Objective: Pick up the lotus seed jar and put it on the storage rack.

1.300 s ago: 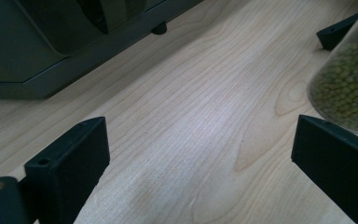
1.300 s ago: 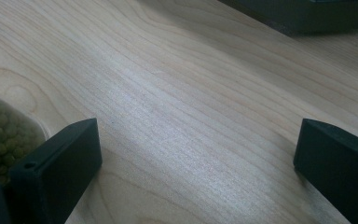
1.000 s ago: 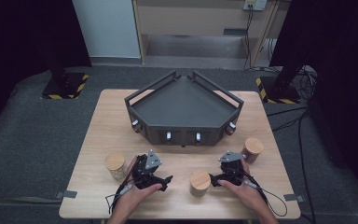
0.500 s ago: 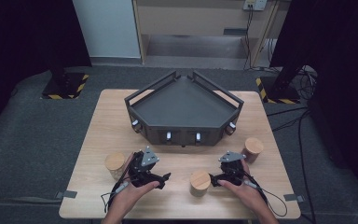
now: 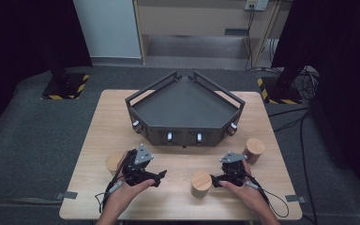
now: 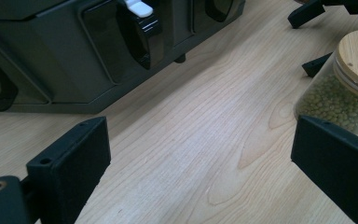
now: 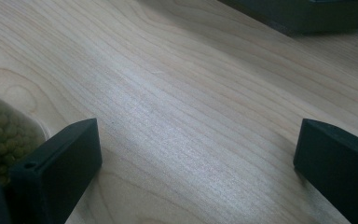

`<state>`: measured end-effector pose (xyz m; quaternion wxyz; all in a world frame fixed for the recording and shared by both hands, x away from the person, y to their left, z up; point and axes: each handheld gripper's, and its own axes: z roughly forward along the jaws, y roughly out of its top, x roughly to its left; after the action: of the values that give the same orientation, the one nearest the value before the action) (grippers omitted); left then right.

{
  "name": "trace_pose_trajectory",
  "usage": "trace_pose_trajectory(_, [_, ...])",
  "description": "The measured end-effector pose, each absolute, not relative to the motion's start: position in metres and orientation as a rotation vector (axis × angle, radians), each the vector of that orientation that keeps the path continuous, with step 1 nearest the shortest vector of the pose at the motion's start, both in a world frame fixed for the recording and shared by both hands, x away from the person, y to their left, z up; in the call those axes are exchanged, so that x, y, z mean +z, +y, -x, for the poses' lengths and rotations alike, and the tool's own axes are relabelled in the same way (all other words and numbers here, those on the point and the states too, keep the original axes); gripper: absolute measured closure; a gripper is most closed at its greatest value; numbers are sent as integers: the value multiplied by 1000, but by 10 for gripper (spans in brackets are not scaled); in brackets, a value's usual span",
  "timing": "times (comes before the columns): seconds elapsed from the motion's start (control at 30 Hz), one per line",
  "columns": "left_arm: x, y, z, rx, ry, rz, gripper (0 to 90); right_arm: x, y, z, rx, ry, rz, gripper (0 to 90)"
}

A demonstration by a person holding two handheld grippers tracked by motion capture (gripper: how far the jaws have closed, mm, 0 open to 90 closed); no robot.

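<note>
Jar of green beans (image 5: 201,183) with its wooden lid stands on the wooden table (image 5: 98,126) before the dark tray (image 5: 185,105), between the left gripper (image 5: 161,176) and right gripper (image 5: 214,180), both spread wide over bare wood, empty.

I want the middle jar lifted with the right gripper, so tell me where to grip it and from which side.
Grip the middle jar on its glass wall just under the wooden lid, coming in level from its right, where the right gripper is already open beside it. It stands upright and round, so the jaws can probably straddle it; the lid's rim should check upward slip.
</note>
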<state>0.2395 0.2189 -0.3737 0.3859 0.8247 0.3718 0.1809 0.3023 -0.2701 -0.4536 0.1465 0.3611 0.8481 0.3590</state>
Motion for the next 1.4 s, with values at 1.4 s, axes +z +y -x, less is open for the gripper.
trace_pose_trajectory(1.4, [-367,280,-209,565,1037,-2022,32,-454,-270,-302,1033,2441,-1039,10])
